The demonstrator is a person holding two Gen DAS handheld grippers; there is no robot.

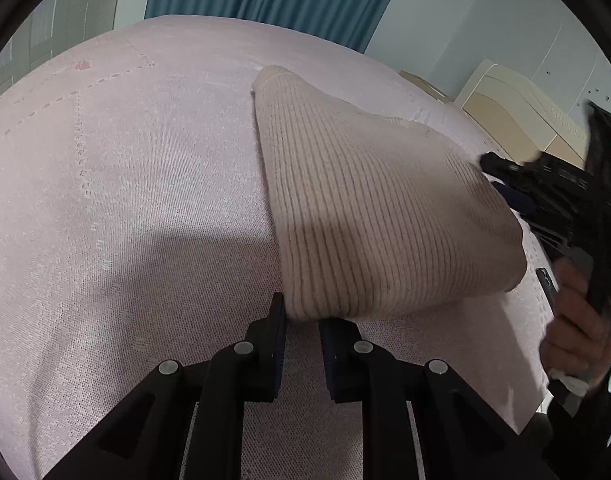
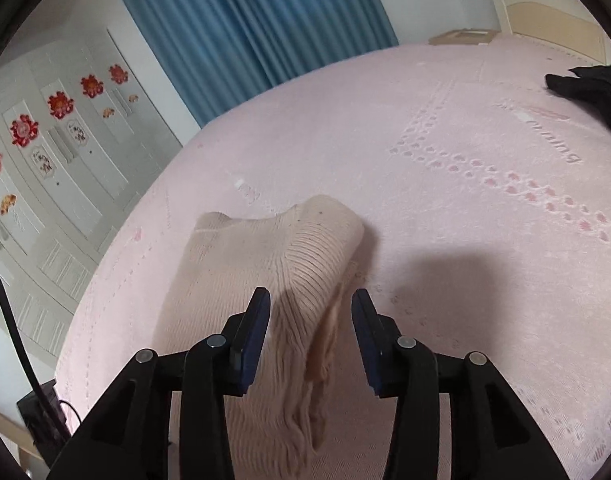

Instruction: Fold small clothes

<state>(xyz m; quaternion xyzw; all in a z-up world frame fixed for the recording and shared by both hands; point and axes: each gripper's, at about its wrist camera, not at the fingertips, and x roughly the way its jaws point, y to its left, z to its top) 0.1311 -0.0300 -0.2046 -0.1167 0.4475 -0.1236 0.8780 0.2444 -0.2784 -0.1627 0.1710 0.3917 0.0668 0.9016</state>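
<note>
Knit garment [image 1: 369,208] on bedspread [image 1: 125,184], directly ahead of left gripper [image 1: 301,320], its near edge between the fingers. Right gripper [image 2: 311,312] straddles the garment's raised fold. Dark cloth [image 2: 593,88] far right ahead; curtain [image 2: 233,16] beyond the bed.

You've got a beige ribbed knit garment [image 1: 369,216], soft and matt. The pink bed cover [image 1: 125,200] is finely woven cloth, textured. Your left tool [image 1: 301,320] is matt black plastic with metal pins; the curtain [image 2: 233,20] at 12 o'clock is pleated blue cloth.
</note>
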